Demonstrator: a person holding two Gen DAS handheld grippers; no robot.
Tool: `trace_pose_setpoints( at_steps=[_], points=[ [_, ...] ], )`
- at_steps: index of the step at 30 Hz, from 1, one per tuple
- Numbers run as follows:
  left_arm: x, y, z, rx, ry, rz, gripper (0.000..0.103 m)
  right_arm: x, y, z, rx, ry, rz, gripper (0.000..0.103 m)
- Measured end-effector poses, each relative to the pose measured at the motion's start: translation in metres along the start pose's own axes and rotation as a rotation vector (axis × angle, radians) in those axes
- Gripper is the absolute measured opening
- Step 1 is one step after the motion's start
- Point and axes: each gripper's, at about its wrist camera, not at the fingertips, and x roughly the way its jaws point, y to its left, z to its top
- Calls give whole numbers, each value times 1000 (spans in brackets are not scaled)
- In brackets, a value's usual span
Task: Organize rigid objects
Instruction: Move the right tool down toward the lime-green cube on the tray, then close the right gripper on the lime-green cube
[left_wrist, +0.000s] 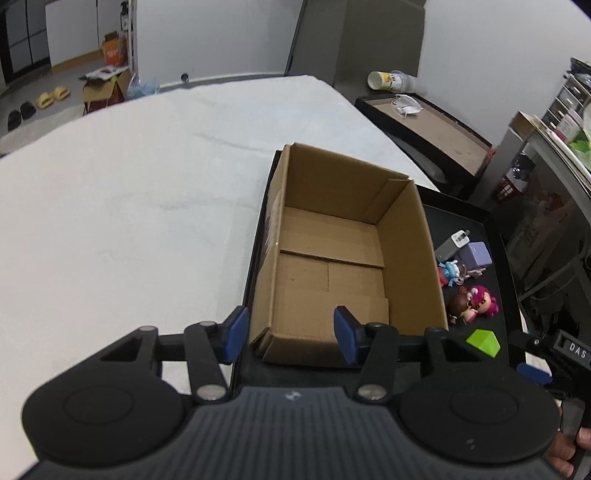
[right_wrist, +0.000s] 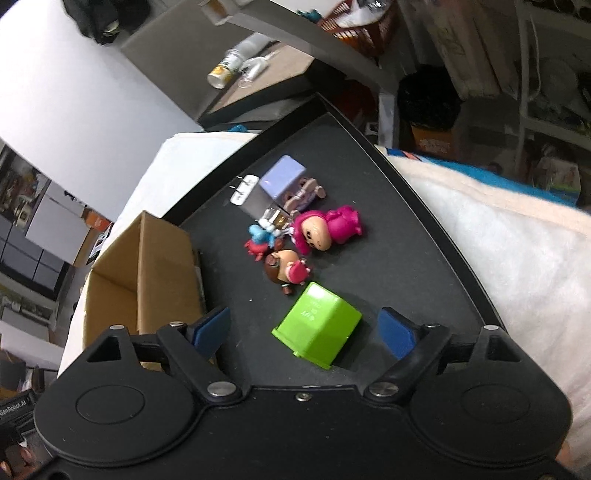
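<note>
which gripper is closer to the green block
Right. The right gripper straddles the green block, pads clear of it. The left gripper sits at the cardboard box's near corner, its jaws either side of the corner.

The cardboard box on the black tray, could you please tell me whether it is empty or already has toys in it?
Empty. The left wrist view looks into the cardboard box and shows only its bare bottom flaps; the toys lie beside it on the black tray.
</note>
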Motion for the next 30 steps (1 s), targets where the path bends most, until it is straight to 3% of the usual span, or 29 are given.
trace_pose_setpoints(
  at_steps=[8, 15, 19, 22, 23, 30],
  points=[
    [20, 11, 4, -51, 41, -20, 42, 24, -24, 5, 217, 75, 58, 78],
    [27, 17, 7, -52, 58, -38, 35, 42, -28, 4, 292, 122, 46, 73],
    [33, 18, 10, -46, 70, -40, 24, 48, -25, 3, 277, 128, 46, 72],
    [37, 16, 9, 9, 67, -16, 13, 57, -26, 1, 271, 160, 30, 55],
    [38, 17, 8, 16, 72, -16, 11, 58, -27, 0, 286, 171, 39, 54],
    [32, 22, -1, 28, 73, -44, 11, 49, -21, -7, 264, 170, 43, 54]
  ],
)
